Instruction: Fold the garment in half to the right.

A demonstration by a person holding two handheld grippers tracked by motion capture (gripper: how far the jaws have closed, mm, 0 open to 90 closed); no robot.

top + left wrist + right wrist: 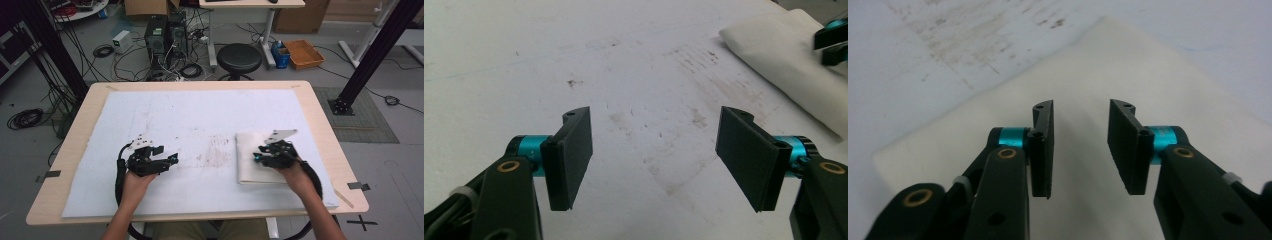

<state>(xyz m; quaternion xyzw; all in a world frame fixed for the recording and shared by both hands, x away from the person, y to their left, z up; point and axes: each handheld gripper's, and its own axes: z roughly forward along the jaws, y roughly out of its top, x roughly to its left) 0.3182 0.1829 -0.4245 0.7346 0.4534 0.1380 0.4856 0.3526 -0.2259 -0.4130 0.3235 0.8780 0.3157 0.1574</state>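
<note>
A folded white cloth (257, 157) lies flat on the right side of the big white sheet (200, 125) that covers the wooden bench (320, 125). The right tool (256, 158) is over the cloth, near its middle. Its two black jaws are a little way apart, with nothing between them. The left tool (173, 158) is well apart from the cloth, over the bare sheet. Its jaws are wide apart and hold nothing. Brown smudges (215, 150) mark the sheet between the two tools.
</note>
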